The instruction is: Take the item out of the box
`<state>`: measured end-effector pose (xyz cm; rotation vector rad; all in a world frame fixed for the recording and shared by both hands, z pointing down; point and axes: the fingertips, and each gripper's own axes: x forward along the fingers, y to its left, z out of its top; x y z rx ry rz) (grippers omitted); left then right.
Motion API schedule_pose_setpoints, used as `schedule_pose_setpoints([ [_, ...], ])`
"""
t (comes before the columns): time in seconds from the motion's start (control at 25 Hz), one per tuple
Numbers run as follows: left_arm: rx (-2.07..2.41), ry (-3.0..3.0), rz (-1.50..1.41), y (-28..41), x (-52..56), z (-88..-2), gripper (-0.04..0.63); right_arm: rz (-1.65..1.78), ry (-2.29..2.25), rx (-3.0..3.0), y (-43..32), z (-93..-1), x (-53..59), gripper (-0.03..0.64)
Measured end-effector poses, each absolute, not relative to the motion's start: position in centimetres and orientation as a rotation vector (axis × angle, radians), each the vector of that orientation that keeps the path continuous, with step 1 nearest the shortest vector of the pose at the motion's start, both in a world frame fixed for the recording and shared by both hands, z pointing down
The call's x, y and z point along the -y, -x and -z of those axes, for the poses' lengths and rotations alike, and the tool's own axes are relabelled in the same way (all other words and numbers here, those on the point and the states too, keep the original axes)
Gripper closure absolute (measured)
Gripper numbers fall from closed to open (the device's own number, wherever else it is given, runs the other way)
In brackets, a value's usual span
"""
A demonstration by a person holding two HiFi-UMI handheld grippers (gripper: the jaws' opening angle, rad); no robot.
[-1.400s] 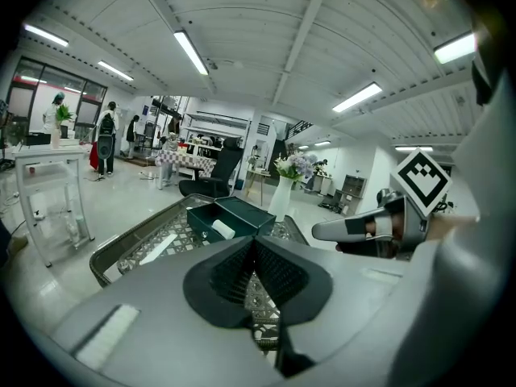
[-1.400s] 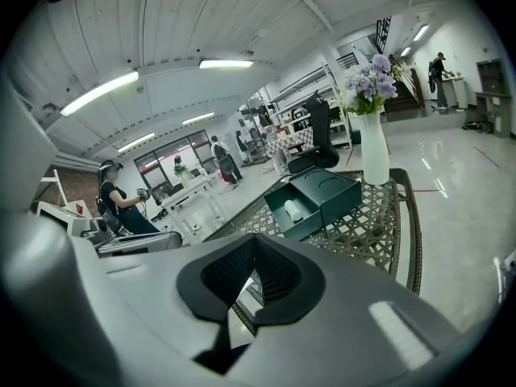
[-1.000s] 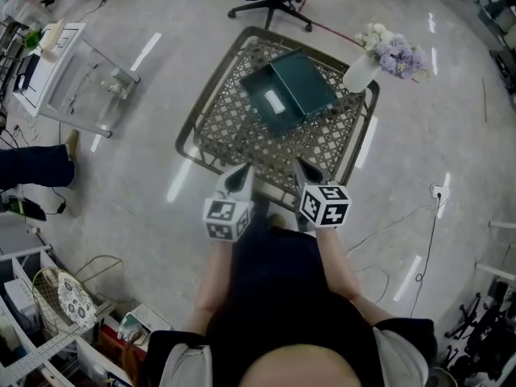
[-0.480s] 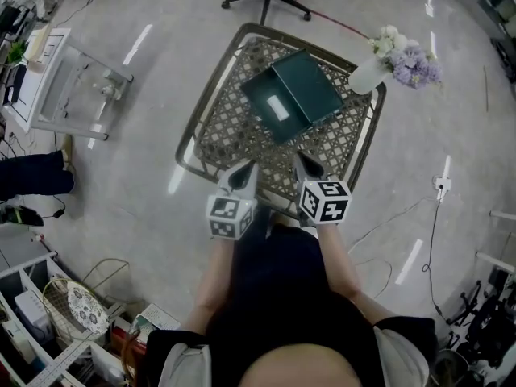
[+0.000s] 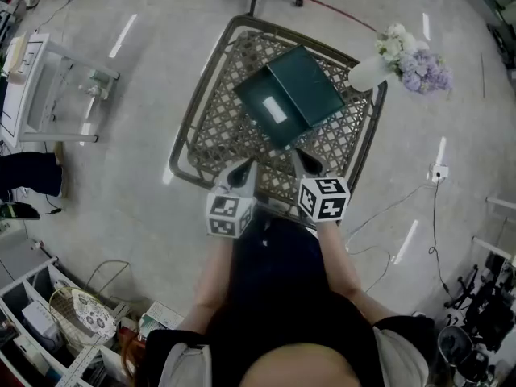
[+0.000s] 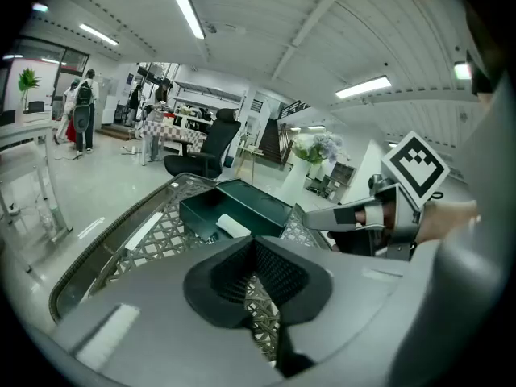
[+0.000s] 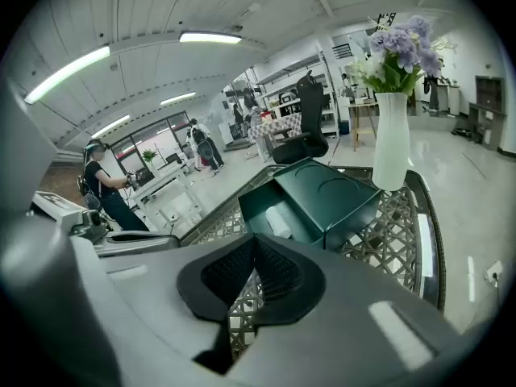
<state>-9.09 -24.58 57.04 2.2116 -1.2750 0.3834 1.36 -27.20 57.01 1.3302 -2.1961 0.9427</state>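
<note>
Both closed (left tongs [image 5: 242, 170], right tongs [image 5: 304, 161]).

The head view looks steeply down from above the person, taking in the whole desk [image 5: 214, 131] and surrounding floor. Both gripper views sit low by the desk's near edge, facing across it, and share the open box [image 6: 242, 202] and the office chair [image 7: 302, 139] beyond.

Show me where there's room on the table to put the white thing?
The widest bare patch is the lattice table left of the box, up to the left rim. A narrower strip lies between the box and the near rim. It is crowded at the far right corner, where lid and vase stand close.
</note>
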Motion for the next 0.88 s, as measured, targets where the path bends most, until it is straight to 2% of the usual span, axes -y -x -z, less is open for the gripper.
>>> schedule_pose_setpoints([
  [0.88, 1.249, -2.164, -0.411, 12.2, 32.5, -61.4, 0.584, -0.819, -1.250, 2.149, 1.5, -59.8, 34.1, 0.615],
])
